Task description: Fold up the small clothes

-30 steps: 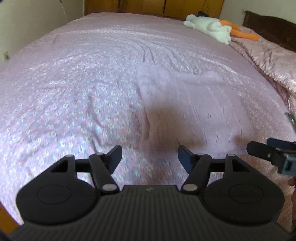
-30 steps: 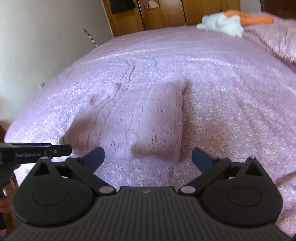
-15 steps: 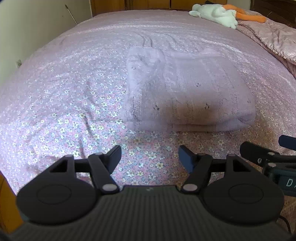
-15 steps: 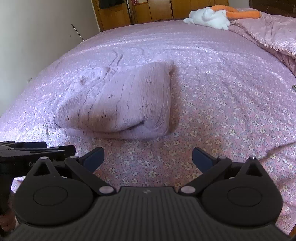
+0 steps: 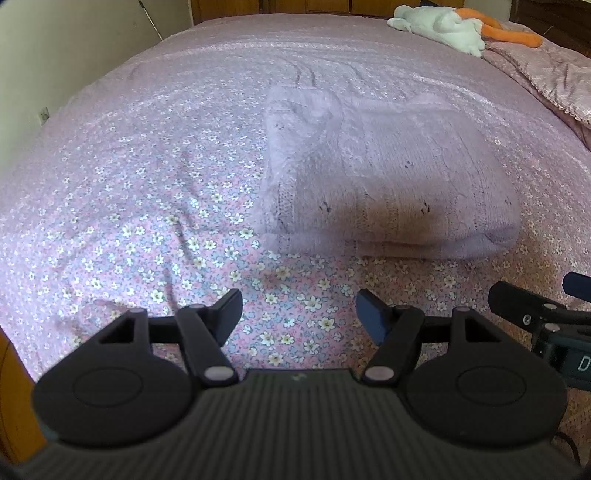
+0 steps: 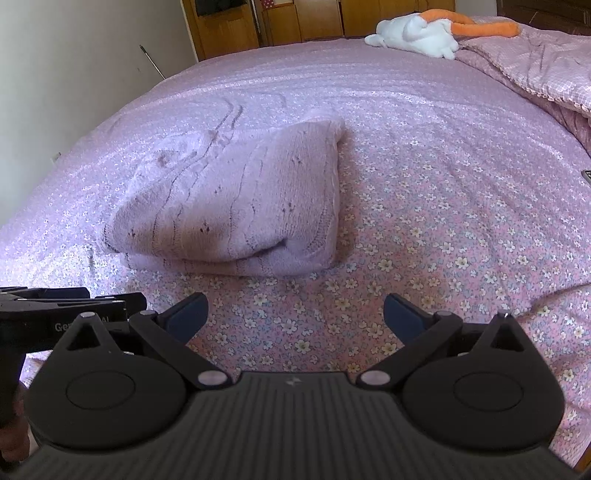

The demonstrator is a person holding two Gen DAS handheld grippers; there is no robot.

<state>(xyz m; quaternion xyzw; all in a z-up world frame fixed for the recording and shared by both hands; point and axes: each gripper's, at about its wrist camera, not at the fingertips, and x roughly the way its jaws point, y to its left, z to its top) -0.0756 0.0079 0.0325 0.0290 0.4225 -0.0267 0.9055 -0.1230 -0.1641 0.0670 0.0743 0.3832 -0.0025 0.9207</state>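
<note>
Folded sweater (image 5: pixel 388 184) lies centre frame on the bed (image 5: pixel 147 166). Left claw (image 5: pixel 298 314) and right claw (image 6: pixel 293 314): wide, empty. Risk: snagging a loose layer could undo the fold.

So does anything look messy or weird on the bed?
Nothing really stands out. The folded sweater lies in a fairly tidy bundle on the bed, and the plush toy rests far off by the quilt.
</note>
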